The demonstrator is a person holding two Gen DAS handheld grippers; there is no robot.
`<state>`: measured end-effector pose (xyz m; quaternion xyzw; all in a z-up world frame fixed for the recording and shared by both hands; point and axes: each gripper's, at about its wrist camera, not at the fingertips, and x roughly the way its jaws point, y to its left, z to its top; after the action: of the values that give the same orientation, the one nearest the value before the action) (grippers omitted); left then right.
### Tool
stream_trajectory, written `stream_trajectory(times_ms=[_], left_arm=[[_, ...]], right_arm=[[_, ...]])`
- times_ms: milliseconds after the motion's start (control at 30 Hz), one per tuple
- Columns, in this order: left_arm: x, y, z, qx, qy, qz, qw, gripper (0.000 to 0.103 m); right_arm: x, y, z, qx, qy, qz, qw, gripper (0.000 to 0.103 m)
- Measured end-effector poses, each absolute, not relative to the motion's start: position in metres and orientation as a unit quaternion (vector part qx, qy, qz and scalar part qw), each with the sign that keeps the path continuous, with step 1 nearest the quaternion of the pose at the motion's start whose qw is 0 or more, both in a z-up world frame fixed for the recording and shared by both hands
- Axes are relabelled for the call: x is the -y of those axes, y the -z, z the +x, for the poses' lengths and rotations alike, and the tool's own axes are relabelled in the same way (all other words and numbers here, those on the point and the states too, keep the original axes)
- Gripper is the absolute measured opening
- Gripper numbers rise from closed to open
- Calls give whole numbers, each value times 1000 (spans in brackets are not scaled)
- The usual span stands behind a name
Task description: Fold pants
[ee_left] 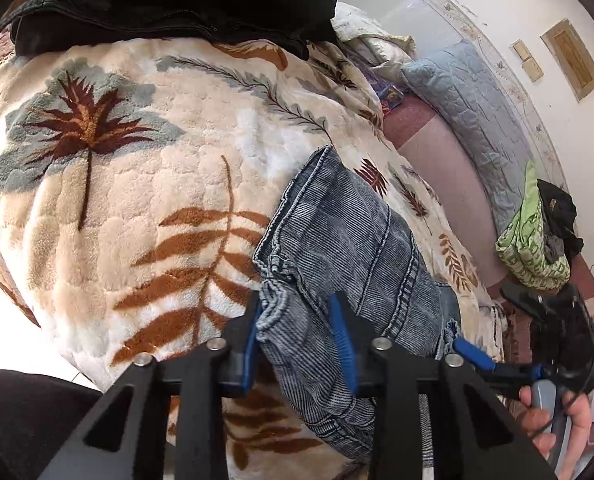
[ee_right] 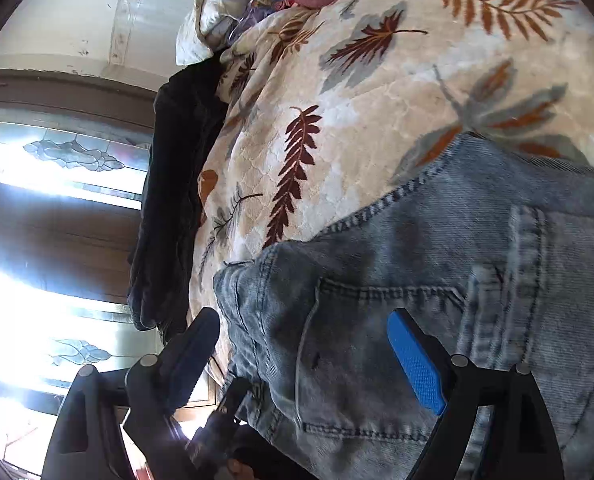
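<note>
Blue washed-denim pants (ee_left: 349, 240) lie folded on a leaf-patterned fleece blanket (ee_left: 129, 184). My left gripper (ee_left: 297, 312) has its blue-padded fingers (ee_left: 341, 332) apart around a bunched edge of the denim, not clamped. In the right wrist view the pants (ee_right: 437, 280) fill the lower right, back pocket up. My right gripper (ee_right: 305, 344) is open wide over the pocket area, one blue pad (ee_right: 415, 364) on the right, the dark finger (ee_right: 195, 344) at the pants' left edge. The right gripper also shows in the left wrist view (ee_left: 473, 354), at the pants' far edge.
A black garment (ee_left: 169, 4) lies on the blanket's far end, also seen in the right wrist view (ee_right: 177, 208). A blue quilted pillow (ee_left: 469, 112) and a green patterned cloth (ee_left: 533, 240) lie beside the blanket. A stained-glass window (ee_right: 57, 160) is at left.
</note>
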<state>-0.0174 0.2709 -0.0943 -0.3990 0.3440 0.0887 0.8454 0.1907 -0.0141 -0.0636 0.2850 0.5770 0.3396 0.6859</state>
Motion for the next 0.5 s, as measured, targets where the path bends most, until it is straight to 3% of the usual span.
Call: stream_trajectory(times_ms=[133, 333, 500], left_arm=[[-263, 85, -14, -333, -91, -379, 859, 18], [-260, 64, -18, -316, -80, -380, 866, 16], [-232, 26, -13, -305, -82, -313, 896, 16]], right_arm=[[36, 83, 168, -590, -332, 275, 682, 88], [41, 90, 163, -581, -346, 298, 674, 88], [43, 88, 155, -568, -374, 305, 667, 88]])
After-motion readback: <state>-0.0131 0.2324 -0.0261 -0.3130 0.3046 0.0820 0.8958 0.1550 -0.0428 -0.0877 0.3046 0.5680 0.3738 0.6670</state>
